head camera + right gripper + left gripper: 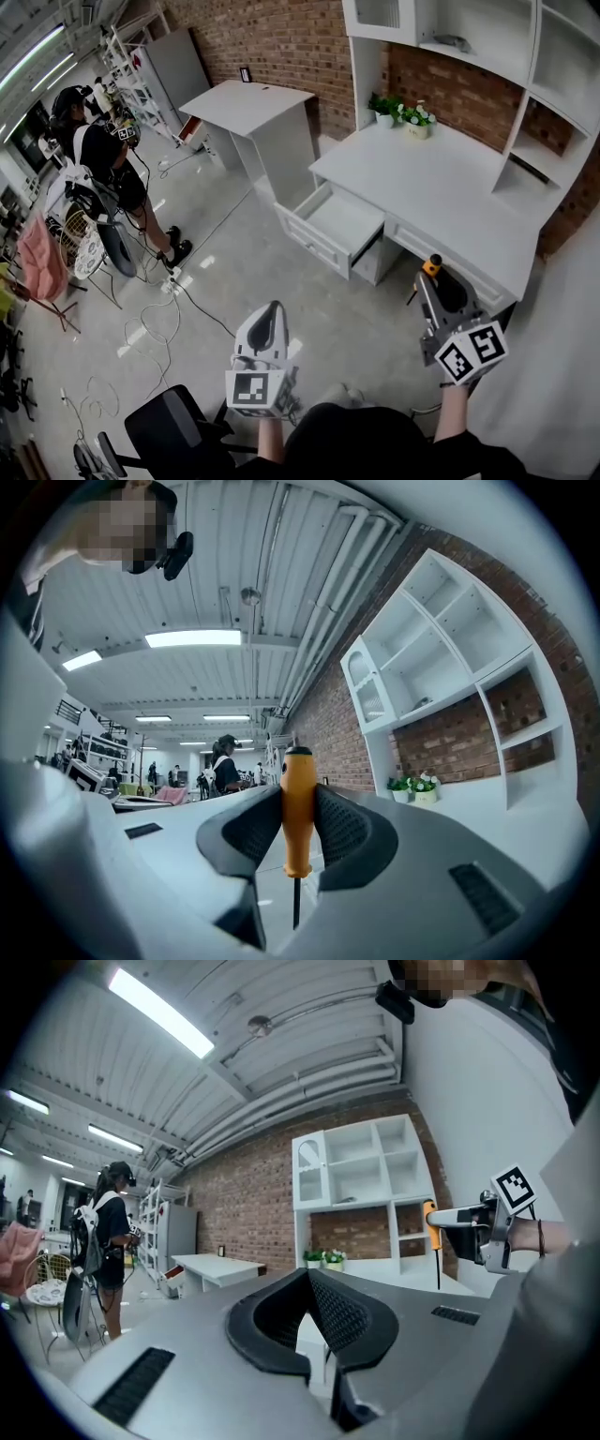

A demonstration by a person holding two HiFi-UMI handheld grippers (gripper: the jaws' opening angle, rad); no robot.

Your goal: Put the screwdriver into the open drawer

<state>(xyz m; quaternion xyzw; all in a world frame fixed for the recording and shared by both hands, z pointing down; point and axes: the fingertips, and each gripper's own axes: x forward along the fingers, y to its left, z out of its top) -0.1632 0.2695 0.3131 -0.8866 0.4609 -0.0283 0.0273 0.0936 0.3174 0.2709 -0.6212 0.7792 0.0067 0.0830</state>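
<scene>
The screwdriver has an orange handle and a thin dark shaft. It stands upright between the pads of my right gripper, shaft pointing down, and the gripper is shut on the handle. In the head view my right gripper hangs in front of the white desk, to the right of the open drawer, with the orange handle at its tip. My left gripper hovers over the floor, well short of the drawer. In the left gripper view the left gripper is shut on nothing, and the screwdriver shows far right.
White shelves rise above the desk, with potted plants at its back. A white slanted table stands left of the drawer. A person stands far left among cables. A black chair is at my lower left.
</scene>
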